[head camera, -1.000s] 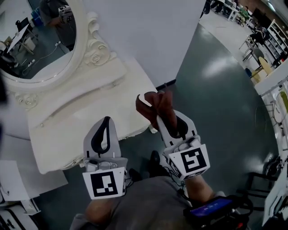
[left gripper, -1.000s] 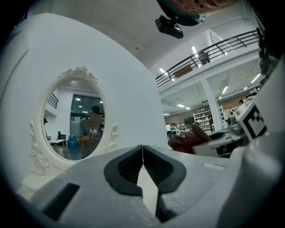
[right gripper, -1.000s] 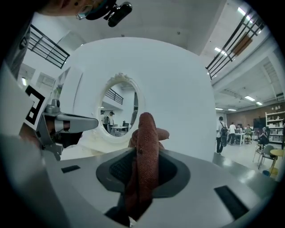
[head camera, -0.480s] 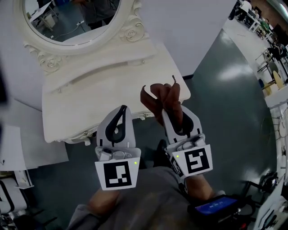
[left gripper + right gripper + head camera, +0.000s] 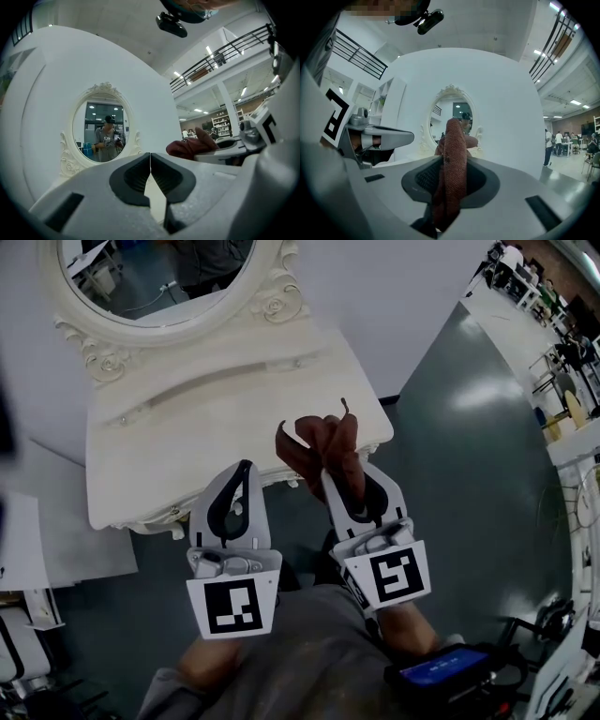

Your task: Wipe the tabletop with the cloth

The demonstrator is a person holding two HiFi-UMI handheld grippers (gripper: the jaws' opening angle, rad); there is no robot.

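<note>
Progress: wiping not begun, by my reading | cloth (image 5: 322, 451): reddish-brown, bunched, pinched in my right tool (image 5: 345, 482), held at the front edge of the white counter (image 5: 178, 446), apparently clear of its top | my left tool (image 5: 242, 470): jaws pressed together, empty | remaining: whole counter top | writing: none legible; only square black-and-white markers on my tool cubes

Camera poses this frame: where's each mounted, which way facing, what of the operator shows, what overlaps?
Head view: on the head, looking steeply down at the white dressing table; shows left gripper, right gripper clamping the cloth.
Left gripper view: on that gripper, level, facing the oval mirror; shut empty jaws.
Right gripper view: same heading; jaws on cloth.
Shared by all: mirror, cloth.
</note>
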